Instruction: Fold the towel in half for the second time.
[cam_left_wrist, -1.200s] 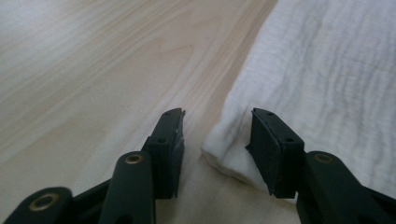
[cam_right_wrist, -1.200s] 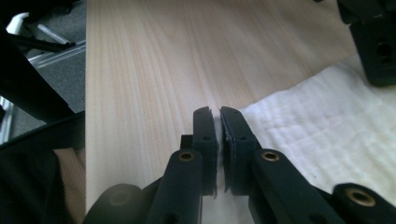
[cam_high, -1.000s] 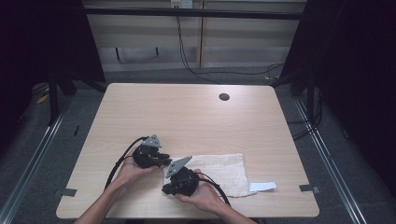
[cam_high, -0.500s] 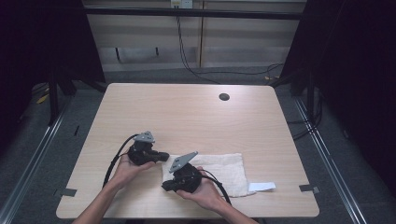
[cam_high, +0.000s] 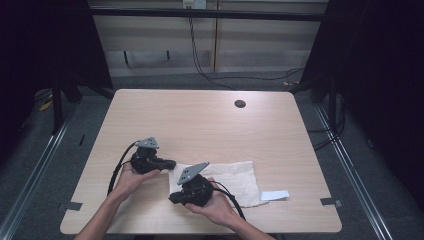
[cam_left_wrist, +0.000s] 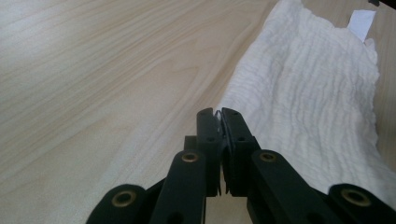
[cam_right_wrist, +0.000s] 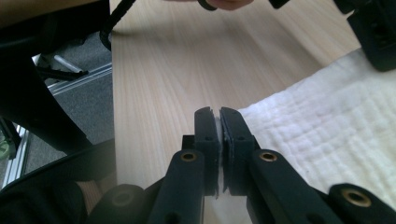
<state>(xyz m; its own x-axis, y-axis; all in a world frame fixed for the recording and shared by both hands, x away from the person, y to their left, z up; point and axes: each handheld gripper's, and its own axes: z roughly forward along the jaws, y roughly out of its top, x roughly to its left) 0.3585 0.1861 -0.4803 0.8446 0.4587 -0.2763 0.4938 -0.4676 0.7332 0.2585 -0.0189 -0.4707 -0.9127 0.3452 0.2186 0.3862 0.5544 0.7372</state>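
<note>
My left hand-held gripper (cam_high: 169, 163) is clenched on the near-left edge of the white cloth (cam_high: 235, 180); in the left gripper view a thin sliver of fabric sits between the pads at the tips (cam_left_wrist: 219, 116). Its jaws were closing within the last second, and that edge is now pinched. My right hand-held gripper (cam_high: 175, 198) is also clenched: the right gripper view shows a white strip of cloth squeezed in the slit between its pads (cam_right_wrist: 218, 116), at the cloth's corner (cam_right_wrist: 247, 112). Count: two hand-held grippers, two hands, one cloth, one small white tag (cam_high: 275, 195), one round dark hole (cam_high: 240, 104) in the table (cam_high: 200, 120). The cloth lies flat on the near right part of the table, long side running left to right, with the tag sticking out at its near-right end. Both grips are at its left end, left one on the far side, right one on the near side. Two strips of grey tape (cam_high: 73, 205) sit by the near corners of the table. Hard to make out: in the high view the jaw tips of the right hand-held gripper are covered by its body and my hand, so the grip itself reads from the gripper views. My forearms are cut off at the bottom edge. Surroundings beyond the table are dark; cables on the floor (cam_high: 200, 60) behind are just visible.
</note>
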